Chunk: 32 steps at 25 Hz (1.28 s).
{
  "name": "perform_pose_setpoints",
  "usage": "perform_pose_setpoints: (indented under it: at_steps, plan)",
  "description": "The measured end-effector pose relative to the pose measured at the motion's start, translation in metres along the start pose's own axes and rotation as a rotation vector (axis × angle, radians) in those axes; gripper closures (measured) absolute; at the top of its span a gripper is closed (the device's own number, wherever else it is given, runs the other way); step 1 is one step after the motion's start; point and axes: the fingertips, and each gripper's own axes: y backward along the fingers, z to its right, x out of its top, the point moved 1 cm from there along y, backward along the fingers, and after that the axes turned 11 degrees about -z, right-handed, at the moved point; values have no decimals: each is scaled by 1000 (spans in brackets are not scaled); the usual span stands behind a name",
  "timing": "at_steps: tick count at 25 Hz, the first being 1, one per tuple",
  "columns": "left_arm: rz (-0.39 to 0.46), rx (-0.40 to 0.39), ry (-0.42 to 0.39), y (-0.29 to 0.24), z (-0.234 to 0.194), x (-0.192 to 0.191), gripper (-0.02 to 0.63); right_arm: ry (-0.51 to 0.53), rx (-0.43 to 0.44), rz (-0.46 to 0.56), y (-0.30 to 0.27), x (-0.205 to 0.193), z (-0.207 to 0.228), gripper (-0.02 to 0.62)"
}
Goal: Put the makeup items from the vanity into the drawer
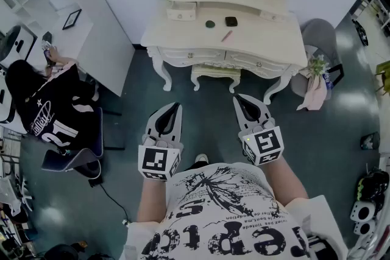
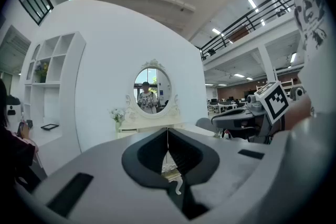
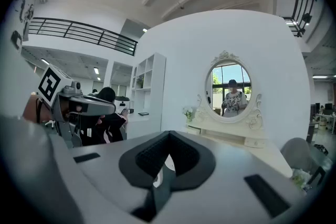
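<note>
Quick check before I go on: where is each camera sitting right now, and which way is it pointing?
Head view: on the person's head, looking steeply down at the vanity and floor; shows shirt, left gripper and right gripper.
Left gripper view: on the left gripper, looking along its shut jaws toward the mirror; right gripper at right.
Right gripper view: on the right gripper, along its shut jaws toward the mirror; left gripper at left.
Shared: both gripper views show the mirror with the person's reflection.

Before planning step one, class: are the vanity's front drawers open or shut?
Shut: both front drawers sit flush beneath the vanity top.
</note>
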Motion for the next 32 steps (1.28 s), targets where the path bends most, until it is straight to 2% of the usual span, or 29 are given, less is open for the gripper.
perform_pose_setpoints:
  at_steps: [14, 23, 32]
  plan:
    - [4, -8, 24, -12, -24, -3, 586, -31, 3, -14, -25, 3, -1, 578]
    - [-27, -37, 31, -11, -62, -15, 586, -68, -40, -29, -62, 8, -14, 577]
    - [-51, 8, 42, -38, -113, -27, 586, -71, -36, -46, -130, 14, -3, 577]
